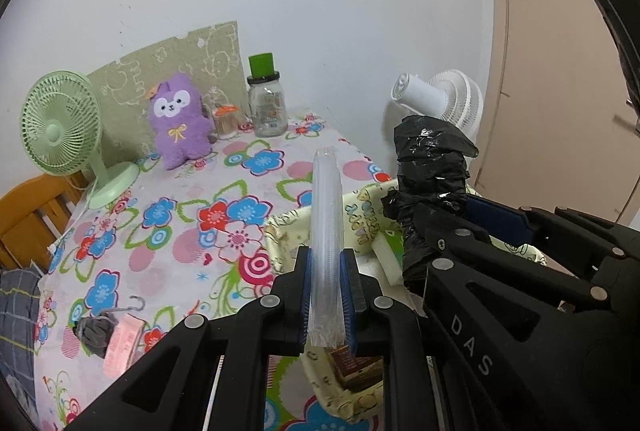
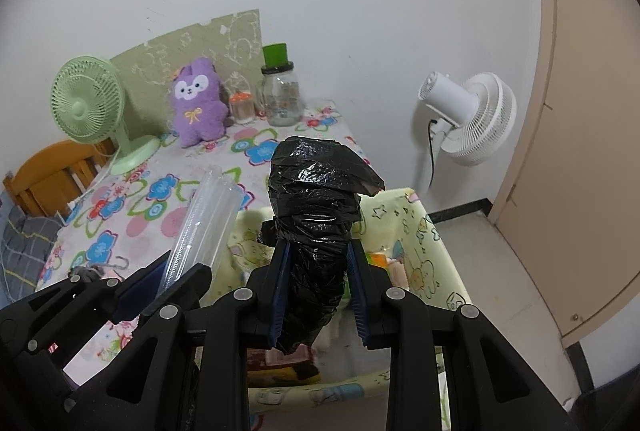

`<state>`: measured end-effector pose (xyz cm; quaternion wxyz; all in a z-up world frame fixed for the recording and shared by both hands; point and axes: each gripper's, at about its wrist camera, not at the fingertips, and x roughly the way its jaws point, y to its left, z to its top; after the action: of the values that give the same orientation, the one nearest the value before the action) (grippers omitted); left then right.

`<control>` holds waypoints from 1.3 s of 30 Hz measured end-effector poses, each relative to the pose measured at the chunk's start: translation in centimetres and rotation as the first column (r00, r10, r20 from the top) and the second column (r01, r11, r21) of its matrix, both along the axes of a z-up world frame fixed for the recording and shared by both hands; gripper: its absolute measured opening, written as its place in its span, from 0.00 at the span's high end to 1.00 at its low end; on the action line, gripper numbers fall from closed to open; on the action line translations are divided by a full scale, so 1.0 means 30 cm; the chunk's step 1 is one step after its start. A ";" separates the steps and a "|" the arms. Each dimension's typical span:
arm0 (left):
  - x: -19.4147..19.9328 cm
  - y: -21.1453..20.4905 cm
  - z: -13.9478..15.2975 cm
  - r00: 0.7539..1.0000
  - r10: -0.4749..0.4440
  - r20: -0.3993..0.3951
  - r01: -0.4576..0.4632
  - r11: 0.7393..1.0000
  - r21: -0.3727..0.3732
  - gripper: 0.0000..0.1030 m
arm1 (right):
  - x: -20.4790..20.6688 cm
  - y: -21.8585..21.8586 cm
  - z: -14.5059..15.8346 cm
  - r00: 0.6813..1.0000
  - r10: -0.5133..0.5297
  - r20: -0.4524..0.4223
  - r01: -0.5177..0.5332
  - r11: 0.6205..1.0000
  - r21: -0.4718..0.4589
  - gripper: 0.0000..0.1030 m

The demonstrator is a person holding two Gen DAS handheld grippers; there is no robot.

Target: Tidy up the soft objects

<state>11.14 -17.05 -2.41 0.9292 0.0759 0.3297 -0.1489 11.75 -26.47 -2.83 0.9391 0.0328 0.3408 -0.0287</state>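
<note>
Left claw [image 1: 326,295] pinching clear plastic sleeve [image 1: 327,231], right claw [image 2: 318,295] pinching black bag roll [image 2: 316,215]; both raised above yellow fabric bin [image 2: 432,239].

Open tablecloth [image 1: 168,243] between green fan [image 1: 60,127] and basket [image 1: 288,231].

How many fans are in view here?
2. A green desk fan stands at the table's far left corner, left of the purple plush; a white fan stands off the table, to its right, by the wall.

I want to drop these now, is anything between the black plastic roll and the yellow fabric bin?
Nothing visible. The black plastic bag roll, clamped in the right gripper, hangs directly over the yellow printed fabric bin.
</note>
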 end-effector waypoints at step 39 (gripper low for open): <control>-0.003 -0.093 -0.085 0.998 -0.048 -0.044 0.052 0.996 0.077 0.22 | 0.010 -0.086 -0.091 0.997 -0.015 -0.077 0.019 0.998 0.053 0.36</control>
<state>11.06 -19.85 -4.96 0.9143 0.1172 0.3527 -0.1607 12.06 -29.06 -5.56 0.9239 0.0596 0.3769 -0.0287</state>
